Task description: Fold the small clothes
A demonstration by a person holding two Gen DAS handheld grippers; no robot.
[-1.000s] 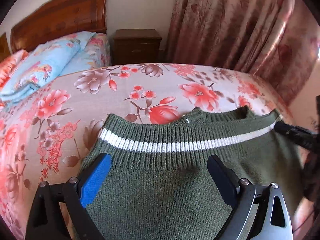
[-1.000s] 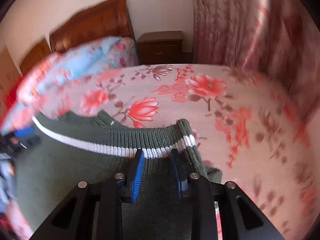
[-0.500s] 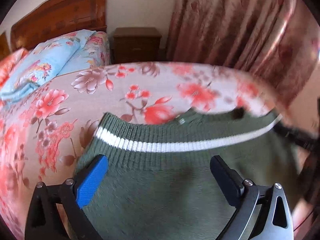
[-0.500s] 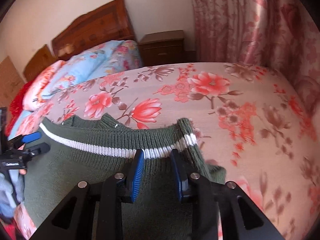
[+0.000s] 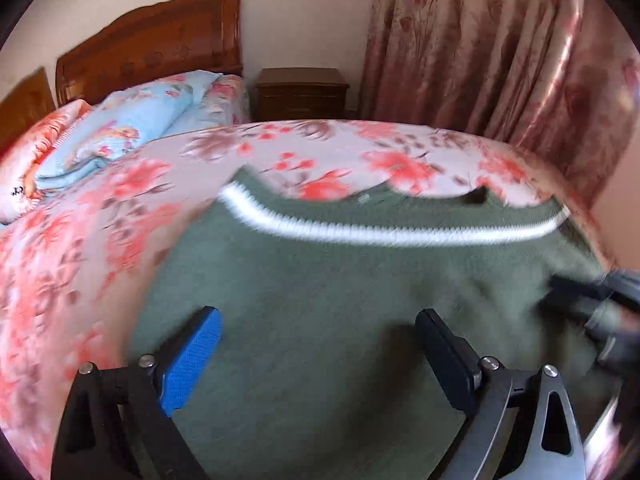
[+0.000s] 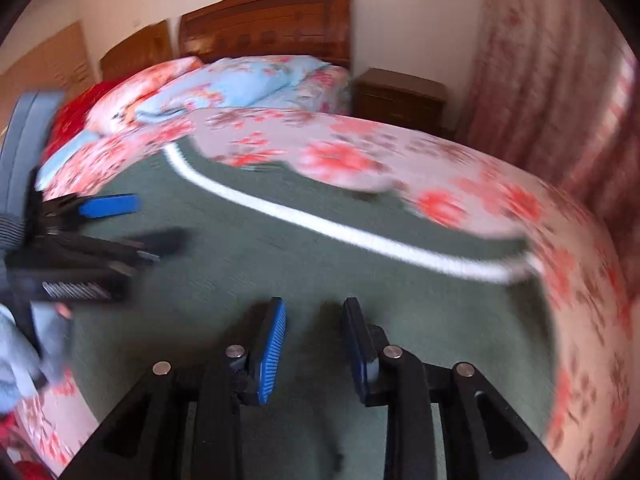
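A dark green knit sweater (image 5: 340, 280) with a white stripe lies flat on the floral bedspread (image 5: 80, 240); it also shows in the right wrist view (image 6: 320, 272). My left gripper (image 5: 318, 320) is open wide above the sweater's body, holding nothing. My right gripper (image 6: 316, 310) is open with a narrower gap, above the sweater, and empty. The left gripper also shows at the left of the right wrist view (image 6: 152, 220). The right gripper shows blurred at the right edge of the left wrist view (image 5: 560, 288).
Blue and pink floral pillows (image 5: 132, 132) lie at the bed's head by a wooden headboard (image 5: 152, 44). A dark nightstand (image 5: 302, 94) stands by the pink curtains (image 5: 500, 48). The bed's right edge (image 6: 600, 300) drops off near the curtains.
My right gripper has let go of the sweater's striped hem, opened and pulled back. My left gripper has also drawn back and risen. The sweater now lies flat.
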